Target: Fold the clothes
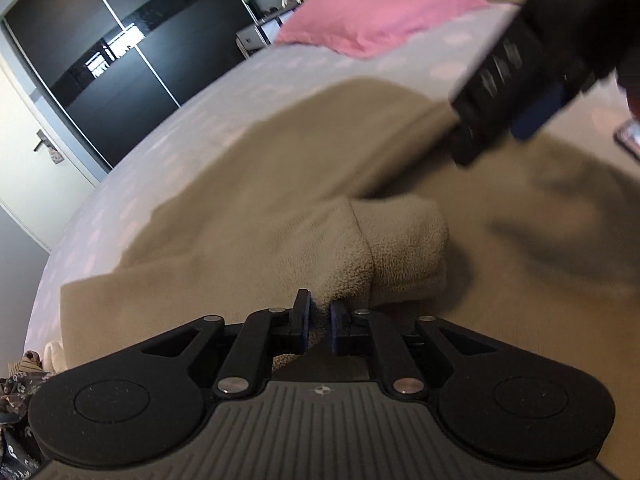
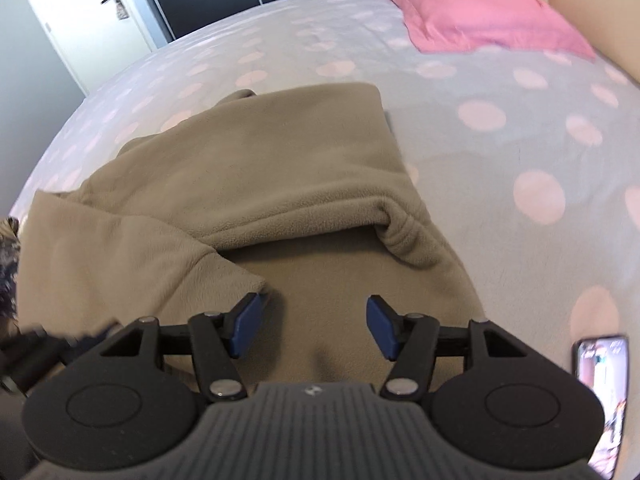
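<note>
A beige fleece garment (image 1: 260, 200) lies partly folded on the bed, with a folded layer (image 2: 260, 160) resting over its lower part. My left gripper (image 1: 320, 316) is shut on a bunched fold of this fleece, and cloth shows between its blue pads. In the right wrist view my right gripper (image 2: 316, 324) stands open just above the flat fleece, with nothing between its fingers. Its left pad (image 2: 244, 320) sits close to a folded corner of the garment. The right gripper's black body (image 1: 532, 60) shows blurred at the upper right of the left wrist view.
The bed has a grey cover with pink dots (image 2: 520, 120) and a pink pillow (image 2: 480, 12) at its head. A phone (image 2: 600, 392) lies on the cover at the right. Patterned clothes (image 1: 16, 392) sit at the bed's left edge. A dark wardrobe (image 1: 120, 60) and a white door (image 2: 80, 12) stand beyond.
</note>
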### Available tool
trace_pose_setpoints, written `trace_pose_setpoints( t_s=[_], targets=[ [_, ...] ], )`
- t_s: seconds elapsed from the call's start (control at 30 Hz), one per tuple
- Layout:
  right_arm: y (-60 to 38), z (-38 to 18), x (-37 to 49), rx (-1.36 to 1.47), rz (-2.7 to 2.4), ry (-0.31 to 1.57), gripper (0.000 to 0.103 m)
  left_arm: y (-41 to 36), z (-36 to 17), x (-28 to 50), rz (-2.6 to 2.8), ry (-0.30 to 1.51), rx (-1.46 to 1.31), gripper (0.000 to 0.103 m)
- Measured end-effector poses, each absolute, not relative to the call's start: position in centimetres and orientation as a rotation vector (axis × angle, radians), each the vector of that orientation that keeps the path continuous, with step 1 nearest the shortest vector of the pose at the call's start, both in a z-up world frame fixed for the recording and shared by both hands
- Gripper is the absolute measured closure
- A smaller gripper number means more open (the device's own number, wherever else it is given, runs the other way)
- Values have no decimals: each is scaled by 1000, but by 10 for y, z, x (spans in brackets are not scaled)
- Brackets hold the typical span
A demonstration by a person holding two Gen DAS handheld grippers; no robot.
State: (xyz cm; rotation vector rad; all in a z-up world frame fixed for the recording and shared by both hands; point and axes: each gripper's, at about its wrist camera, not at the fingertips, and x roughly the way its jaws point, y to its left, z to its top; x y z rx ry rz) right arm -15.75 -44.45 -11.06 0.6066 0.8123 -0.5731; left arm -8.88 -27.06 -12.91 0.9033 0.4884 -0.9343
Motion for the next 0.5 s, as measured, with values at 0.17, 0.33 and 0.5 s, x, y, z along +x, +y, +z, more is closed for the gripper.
trace_pose_setpoints(
  t_s=[0.17, 0.33, 0.5],
  targets=[
    [-457, -118, -164, 794, -510, 768, 37, -250, -138, -91, -975, 496, 949, 82],
    [-456, -133, -159, 958, -403, 752, 36, -230, -135, -80, -1038, 544, 910, 76],
    [-447, -149, -143, 986, -378, 787, 36, -216, -129, -68, -1028, 566, 898, 76]
  ],
)
